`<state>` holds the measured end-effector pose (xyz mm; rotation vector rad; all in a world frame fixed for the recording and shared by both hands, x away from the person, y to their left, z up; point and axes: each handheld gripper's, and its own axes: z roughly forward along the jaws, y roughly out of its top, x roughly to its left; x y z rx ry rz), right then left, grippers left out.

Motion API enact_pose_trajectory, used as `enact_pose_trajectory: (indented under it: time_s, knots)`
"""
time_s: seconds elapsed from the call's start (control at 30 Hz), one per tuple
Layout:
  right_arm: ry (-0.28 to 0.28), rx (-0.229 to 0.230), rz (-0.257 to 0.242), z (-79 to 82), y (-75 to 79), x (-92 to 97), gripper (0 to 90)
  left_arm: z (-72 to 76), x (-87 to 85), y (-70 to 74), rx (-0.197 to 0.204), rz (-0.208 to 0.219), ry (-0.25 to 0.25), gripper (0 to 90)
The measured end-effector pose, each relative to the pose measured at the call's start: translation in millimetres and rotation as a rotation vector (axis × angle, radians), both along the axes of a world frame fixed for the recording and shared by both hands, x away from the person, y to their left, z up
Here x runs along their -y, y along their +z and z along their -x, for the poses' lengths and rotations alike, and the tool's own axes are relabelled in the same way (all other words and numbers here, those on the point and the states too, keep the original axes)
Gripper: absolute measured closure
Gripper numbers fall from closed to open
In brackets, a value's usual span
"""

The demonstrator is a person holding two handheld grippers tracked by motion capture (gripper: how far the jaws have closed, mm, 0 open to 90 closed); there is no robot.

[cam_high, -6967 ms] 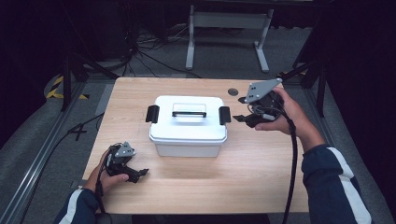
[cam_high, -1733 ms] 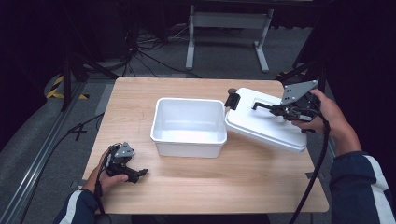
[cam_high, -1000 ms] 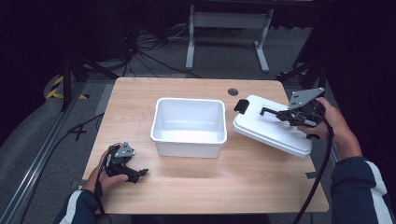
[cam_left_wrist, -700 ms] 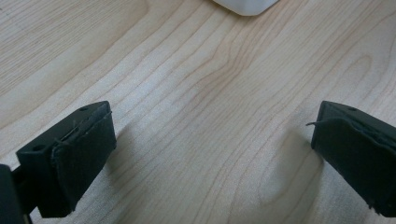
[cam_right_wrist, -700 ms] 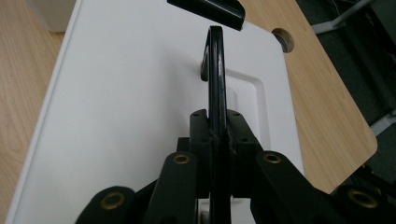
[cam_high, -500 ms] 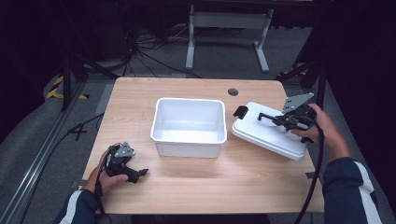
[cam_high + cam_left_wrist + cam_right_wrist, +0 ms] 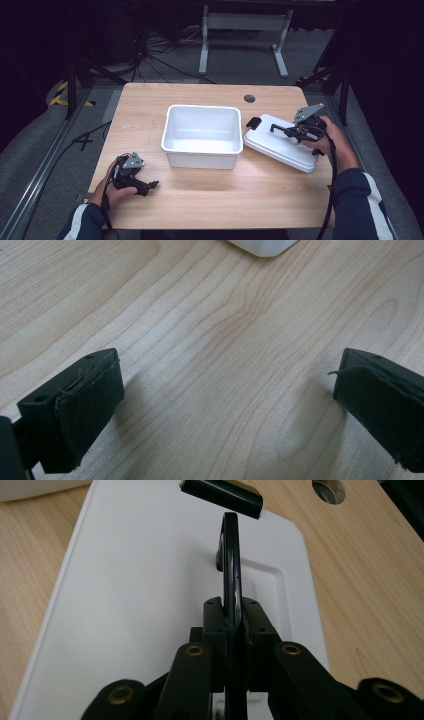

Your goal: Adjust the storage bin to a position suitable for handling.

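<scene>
A white bin [image 7: 202,136] stands open at the table's middle. Its white lid [image 7: 280,145] [image 7: 150,590], with black latches, lies low at the right of the bin, tilted a little. My right gripper [image 7: 289,131] [image 7: 233,617] is shut on the lid's black handle [image 7: 231,555], which stands upright between the pads. My left gripper [image 7: 150,186] [image 7: 227,405] rests on the wood at the front left, open, with bare table between its fingers [image 7: 85,400].
A round cable hole [image 7: 249,98] sits in the table [image 7: 215,200] behind the lid. A corner of the bin [image 7: 262,246] shows at the top of the left gripper view. Stand legs and cables lie on the floor beyond the table.
My right gripper has lifted the lid off the bin, carried it to the right and lowered it toward the table. The left gripper has kept still.
</scene>
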<state>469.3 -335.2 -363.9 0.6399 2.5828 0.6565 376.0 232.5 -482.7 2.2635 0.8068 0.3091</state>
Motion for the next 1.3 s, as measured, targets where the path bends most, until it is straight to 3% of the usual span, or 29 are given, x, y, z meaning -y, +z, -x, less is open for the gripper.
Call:
enact_pose_trajectory:
  time_s: [0.27, 0.4, 0.63, 0.83, 1.3]
  knots:
    - [-0.042, -0.019, -0.003, -6.3, -21.7, -1.8, 82.8, 0.0, 0.0, 0.0, 0.000, 0.000, 0.000, 0.3]
    - [-0.056, -0.034, -0.037, -8.9, -30.3, -2.3, 82.9, 0.0, 0.0, 0.0, 0.000, 0.000, 0.000, 0.3]
    - [-0.067, -0.030, -0.058, -9.0, -31.5, -2.5, 80.7, 0.0, 0.0, 0.1, 0.001, -0.001, 0.001, 0.3]
    - [-0.103, -0.010, -0.040, -9.9, -30.4, -2.7, 80.0, -0.1, -0.1, 0.1, 0.001, -0.001, 0.000, 0.3]
    - [-0.055, -0.025, -0.054, 1.8, -23.9, -10.2, 70.8, -0.3, -0.2, 0.1, 0.001, -0.001, -0.002, 0.2]
